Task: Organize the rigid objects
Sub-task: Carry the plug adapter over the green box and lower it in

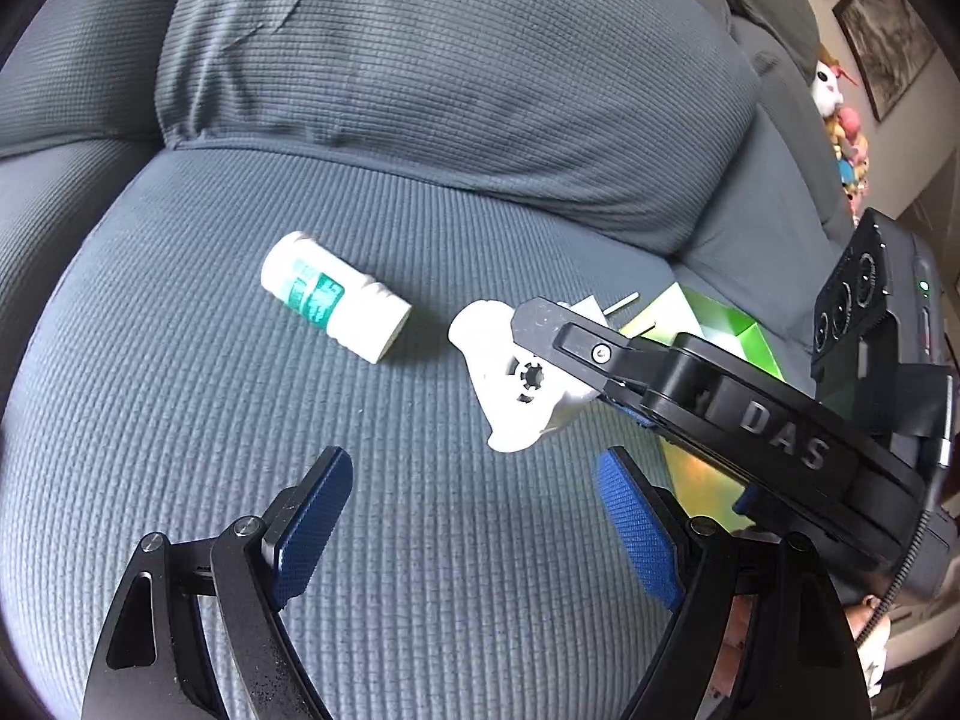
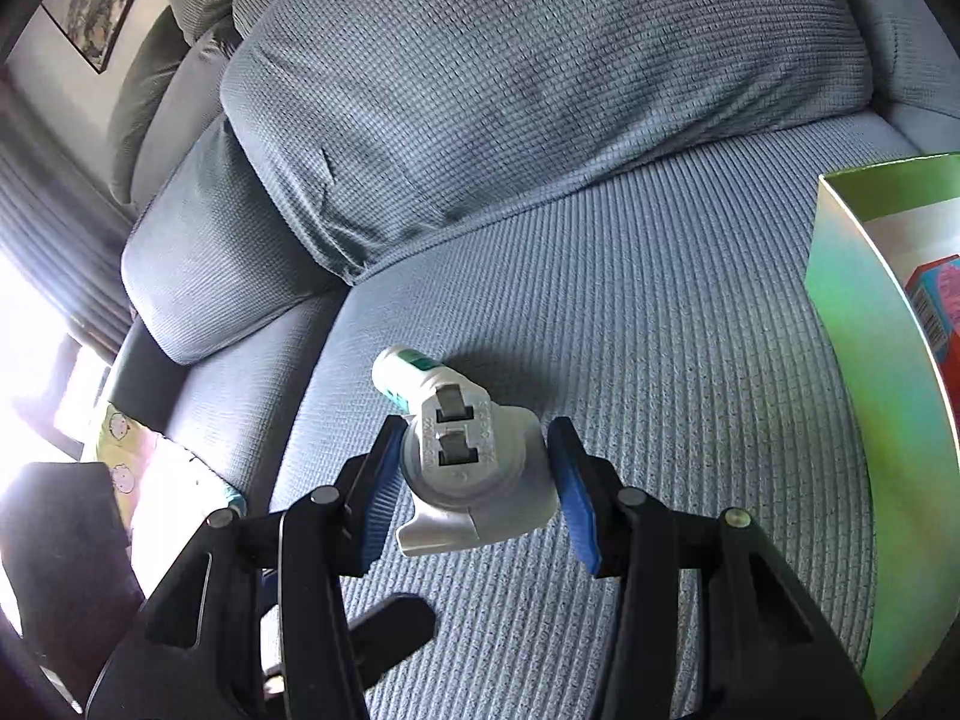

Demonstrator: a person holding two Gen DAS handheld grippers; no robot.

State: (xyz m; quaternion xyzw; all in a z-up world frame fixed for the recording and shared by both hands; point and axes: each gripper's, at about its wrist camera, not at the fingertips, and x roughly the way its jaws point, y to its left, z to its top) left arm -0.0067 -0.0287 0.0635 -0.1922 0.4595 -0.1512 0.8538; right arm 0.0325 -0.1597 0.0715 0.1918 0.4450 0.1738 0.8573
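Note:
My right gripper (image 2: 477,426) is shut on a white plug adapter (image 2: 468,468), blue pads pressing its two sides, its prongs facing the camera. It hangs a little above the grey sofa seat (image 2: 660,360). In the left wrist view the adapter (image 1: 510,378) sits at the tip of the right gripper (image 1: 540,354), which reaches in from the right. A white bottle with a green label (image 1: 336,297) lies on its side on the seat, just behind the adapter in the right wrist view (image 2: 399,375). My left gripper (image 1: 471,468) stands open over the seat, nothing between its fingers.
An open green box (image 2: 864,360) stands on the seat at the right with a red and blue pack (image 2: 936,294) inside; its edge (image 1: 738,336) shows behind the right gripper. A big grey back cushion (image 1: 450,90) rises behind. Stuffed toys (image 1: 840,120) sit far right.

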